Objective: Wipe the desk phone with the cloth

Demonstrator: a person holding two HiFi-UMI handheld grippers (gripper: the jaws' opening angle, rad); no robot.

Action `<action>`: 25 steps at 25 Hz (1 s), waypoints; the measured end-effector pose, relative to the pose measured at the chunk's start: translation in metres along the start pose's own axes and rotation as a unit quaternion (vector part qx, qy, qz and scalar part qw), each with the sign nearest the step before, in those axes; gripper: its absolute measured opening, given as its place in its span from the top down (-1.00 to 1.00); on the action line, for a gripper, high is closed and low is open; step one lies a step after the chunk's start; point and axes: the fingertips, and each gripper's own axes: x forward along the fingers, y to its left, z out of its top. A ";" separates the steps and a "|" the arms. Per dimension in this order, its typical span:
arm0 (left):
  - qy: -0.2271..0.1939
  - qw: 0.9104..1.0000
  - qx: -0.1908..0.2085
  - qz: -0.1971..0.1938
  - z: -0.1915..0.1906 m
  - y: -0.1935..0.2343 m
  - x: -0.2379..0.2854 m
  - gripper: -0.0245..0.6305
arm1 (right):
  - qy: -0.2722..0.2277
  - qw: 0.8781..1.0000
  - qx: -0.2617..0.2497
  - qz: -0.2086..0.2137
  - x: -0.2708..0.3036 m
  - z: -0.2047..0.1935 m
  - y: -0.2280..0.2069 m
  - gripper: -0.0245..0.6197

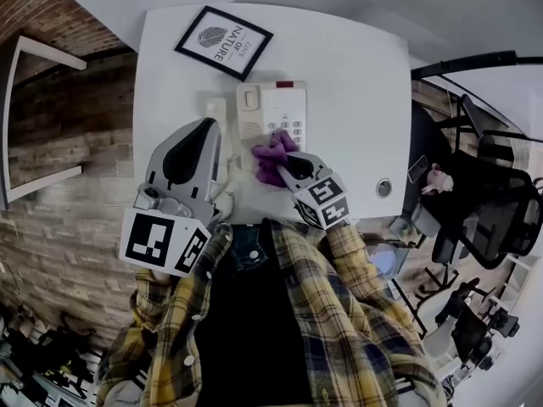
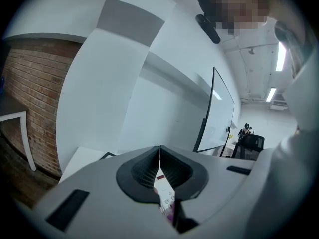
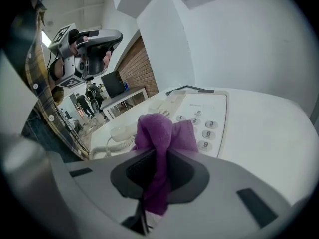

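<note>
Left gripper [image 2: 159,156]: jaws together, nothing between them; held up off the desk, left of the phone.
Right gripper [image 3: 155,171]: jaws clamped on the cloth [image 3: 160,132], which bunches out past the tips.
Cloth position: at the near left corner of the phone's [image 1: 280,108] keypad; contact not clear.
Handset [image 1: 216,111]: off the cradle, lying on the desk [image 1: 356,75] just left of the phone, coiled cord beside it.
Frame [image 1: 223,42]: flat on the desk beyond the phone, well apart.
Surroundings: brick wall left of the desk.
</note>
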 end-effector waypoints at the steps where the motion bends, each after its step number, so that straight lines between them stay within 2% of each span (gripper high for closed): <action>1: 0.001 1.000 0.000 -0.002 0.000 -0.001 0.001 0.88 | 0.001 1.000 0.005 0.001 -0.001 -0.003 0.001 0.73; 7: 0.002 1.000 0.002 -0.007 0.001 -0.003 0.003 0.88 | 0.000 0.999 0.036 0.010 -0.005 -0.007 0.002 0.73; 12: -0.002 1.000 0.002 -0.004 0.002 0.000 0.003 0.88 | -0.036 0.997 0.075 0.007 -0.018 0.004 -0.006 0.73; 15: -0.005 1.000 0.001 -0.002 0.003 0.002 0.003 0.88 | -0.073 0.994 0.074 -0.011 -0.031 0.029 -0.021 0.73; 20: -0.008 1.000 0.002 0.001 0.005 0.002 0.003 0.88 | -0.137 0.989 0.043 -0.044 -0.051 0.090 -0.059 0.73; 25: -0.009 1.000 0.001 0.008 0.005 0.004 -0.001 0.88 | -0.162 0.983 0.002 -0.080 -0.048 0.139 -0.099 0.73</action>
